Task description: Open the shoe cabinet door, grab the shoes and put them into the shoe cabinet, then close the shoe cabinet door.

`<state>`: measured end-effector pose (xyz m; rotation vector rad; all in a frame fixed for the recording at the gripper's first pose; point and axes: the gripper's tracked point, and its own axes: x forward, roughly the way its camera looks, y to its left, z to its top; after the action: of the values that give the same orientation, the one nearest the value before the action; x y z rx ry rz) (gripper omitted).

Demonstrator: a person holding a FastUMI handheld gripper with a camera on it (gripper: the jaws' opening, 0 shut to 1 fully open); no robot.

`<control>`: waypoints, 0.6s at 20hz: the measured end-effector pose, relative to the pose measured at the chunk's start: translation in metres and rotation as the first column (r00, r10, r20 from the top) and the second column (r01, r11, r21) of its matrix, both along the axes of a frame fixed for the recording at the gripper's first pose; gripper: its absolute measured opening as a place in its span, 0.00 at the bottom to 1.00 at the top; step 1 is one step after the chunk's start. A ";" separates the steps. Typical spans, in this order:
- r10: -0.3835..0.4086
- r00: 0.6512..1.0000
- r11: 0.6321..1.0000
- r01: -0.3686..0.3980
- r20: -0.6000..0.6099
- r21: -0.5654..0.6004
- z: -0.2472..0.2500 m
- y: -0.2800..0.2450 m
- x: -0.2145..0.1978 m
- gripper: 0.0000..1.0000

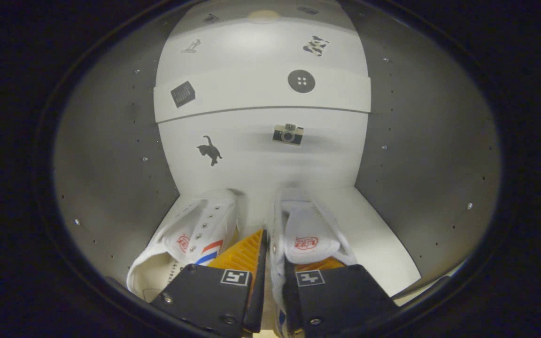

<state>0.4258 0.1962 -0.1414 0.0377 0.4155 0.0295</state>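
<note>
Setting: the inside of the shoe cabinet (111, 155) is looked into, with grey side walls, a white back panel (261, 155) bearing small stickers, and a white shelf (383, 244) underfoot
Shoes: two white canvas shoes are seen standing side by side on the shelf, heels toward the fingers; the left shoe (190, 239) lies just ahead of the left finger, the right shoe (305, 234) just ahead of the right one
Gripper: the gripper (270, 281) is nearly closed, and the inner collar wall of the right shoe appears to be pinched between the two fingers; full contact on both sides cannot be confirmed
Weight: the shoes are judged light
Stiffness: the canvas upper is judged soft and likely to fold under pressure, while the sole is judged firmer
Slip: cloth is expected to give fair friction, so little sliding is foreseen
Hold point: the collar edge beside the tongue is judged the best place to be taken, since it is thin enough for the narrow gap
Risk: a shoe held by one wall may swing or tip when lifted
</note>
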 end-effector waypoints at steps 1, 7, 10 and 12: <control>0.012 1.000 1.000 -0.012 0.009 0.013 0.003 0.002 -0.005 0.29; 0.034 0.994 0.999 -0.032 0.108 -0.019 0.024 0.006 -0.053 0.62; 0.040 0.987 0.999 -0.037 0.153 -0.022 0.037 0.004 -0.086 0.79; 0.094 0.979 0.995 -0.097 0.181 0.008 0.050 0.016 -0.115 0.85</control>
<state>0.3111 0.2120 -0.0917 0.0313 0.2352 0.1302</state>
